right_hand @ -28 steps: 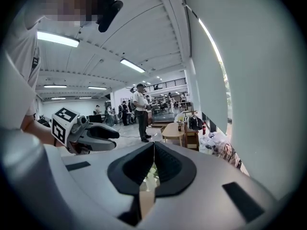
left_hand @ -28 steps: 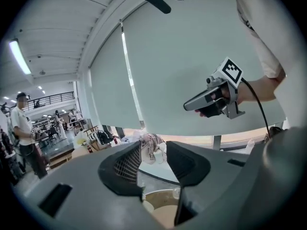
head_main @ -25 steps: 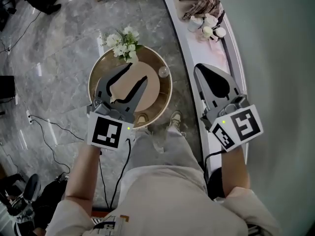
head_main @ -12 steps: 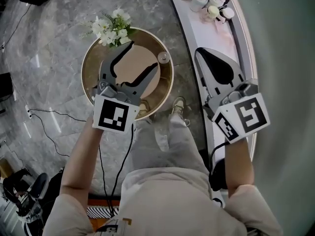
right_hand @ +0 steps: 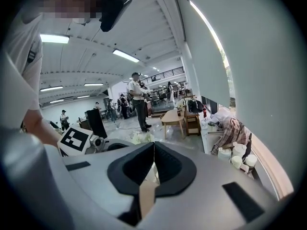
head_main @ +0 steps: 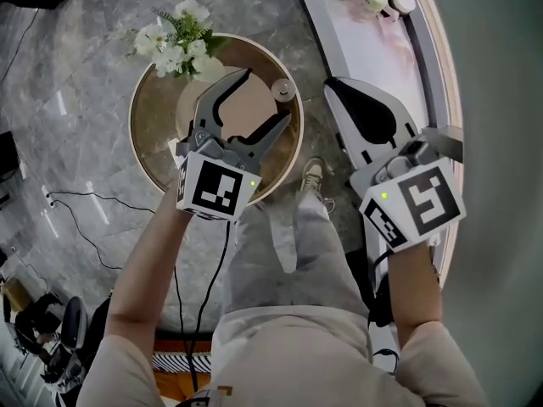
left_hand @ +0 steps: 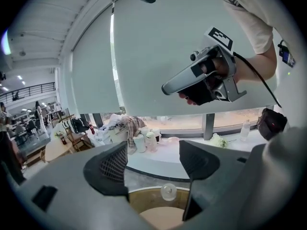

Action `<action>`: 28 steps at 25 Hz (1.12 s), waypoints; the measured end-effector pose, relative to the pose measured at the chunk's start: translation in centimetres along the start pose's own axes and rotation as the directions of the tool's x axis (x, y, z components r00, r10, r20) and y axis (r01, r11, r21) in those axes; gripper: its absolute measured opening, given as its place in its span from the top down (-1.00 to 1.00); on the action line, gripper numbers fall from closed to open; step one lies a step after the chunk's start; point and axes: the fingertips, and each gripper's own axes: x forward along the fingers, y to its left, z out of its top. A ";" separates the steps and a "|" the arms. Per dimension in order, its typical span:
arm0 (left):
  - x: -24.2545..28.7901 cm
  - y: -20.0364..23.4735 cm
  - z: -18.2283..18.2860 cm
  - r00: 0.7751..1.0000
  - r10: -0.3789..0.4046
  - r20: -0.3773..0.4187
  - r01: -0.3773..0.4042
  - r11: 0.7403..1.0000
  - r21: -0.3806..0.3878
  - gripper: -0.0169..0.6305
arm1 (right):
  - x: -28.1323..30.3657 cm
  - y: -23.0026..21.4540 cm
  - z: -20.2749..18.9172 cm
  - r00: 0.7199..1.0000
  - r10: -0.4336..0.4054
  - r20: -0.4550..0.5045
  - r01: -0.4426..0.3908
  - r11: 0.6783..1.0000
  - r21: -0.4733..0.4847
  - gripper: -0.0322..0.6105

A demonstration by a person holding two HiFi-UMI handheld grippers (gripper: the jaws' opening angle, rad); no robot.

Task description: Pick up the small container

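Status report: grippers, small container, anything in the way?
Left gripper just opened wide, empty; right gripper shut. Small container on round table, untouched, ahead of left. Flowers stand aside.

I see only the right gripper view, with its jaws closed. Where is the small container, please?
Observer: The small container stands on the round table, near its rim on the side of the white ledge.
Operator: Is the left gripper ready for it?
Observer: The left gripper has just been opening. Its jaws stand wide, with nothing between them and the container ahead.
Operator: And where is my right gripper?
Observer: The right gripper is beside the table, in front of the ledge, not over the table.
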 end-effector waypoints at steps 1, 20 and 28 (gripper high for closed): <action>0.4 -0.3 -0.8 1.000 -0.014 -0.016 0.014 1.000 -0.011 -0.04 | 0.3 -0.1 -0.6 1.000 0.002 -0.006 -0.002 1.000 0.003 0.88; 8.8 -3.4 -13.6 0.989 -0.115 -0.094 0.110 0.992 -0.055 -0.10 | 5.9 -1.5 -11.8 0.993 0.045 -0.105 -0.039 0.998 0.055 0.88; 11.1 -4.3 -17.5 0.988 -0.122 -0.095 0.115 0.990 -0.077 -0.10 | 7.6 -2.3 -15.6 0.990 0.053 -0.132 -0.043 0.996 0.073 0.88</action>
